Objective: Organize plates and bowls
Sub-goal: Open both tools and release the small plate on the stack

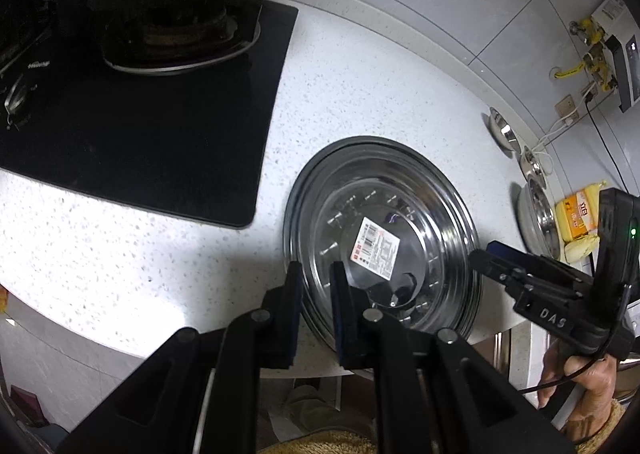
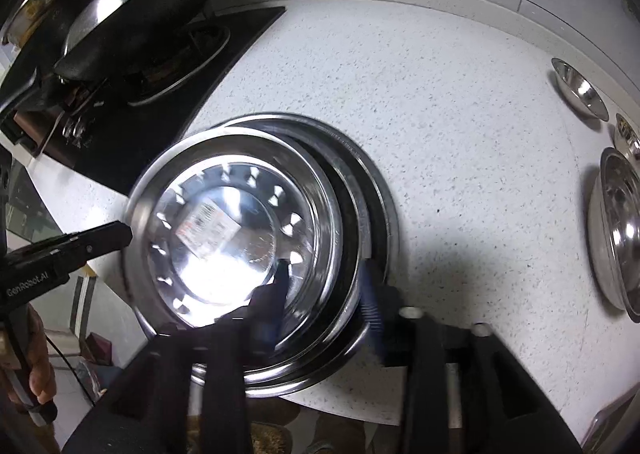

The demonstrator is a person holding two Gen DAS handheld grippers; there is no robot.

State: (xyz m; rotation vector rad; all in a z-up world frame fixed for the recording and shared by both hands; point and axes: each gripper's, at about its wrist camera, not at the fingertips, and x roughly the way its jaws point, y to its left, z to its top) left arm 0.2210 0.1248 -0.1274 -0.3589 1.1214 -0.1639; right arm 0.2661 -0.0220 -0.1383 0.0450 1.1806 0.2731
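Observation:
A stack of steel plates (image 1: 384, 182) lies on the white speckled counter, the top one with a paper label (image 1: 375, 246). My left gripper (image 1: 316, 274) straddles the stack's near left rim, its jaws a little apart; contact is unclear. In the right wrist view the top plate (image 2: 224, 230) sits shifted left off the lower plates (image 2: 372, 182). My right gripper (image 2: 324, 282) straddles the rim of the stack with its jaws apart. The right gripper also shows in the left wrist view (image 1: 480, 258). The left gripper shows at the plate's left edge (image 2: 120, 234).
A black stove (image 1: 140, 126) with a dark wok (image 2: 152, 6) stands at the left. Several small steel bowls (image 2: 580, 94) and a steel dish (image 2: 616, 230) line the right back wall. A yellow package (image 1: 576, 218) lies beyond them. The counter edge runs just under the stack.

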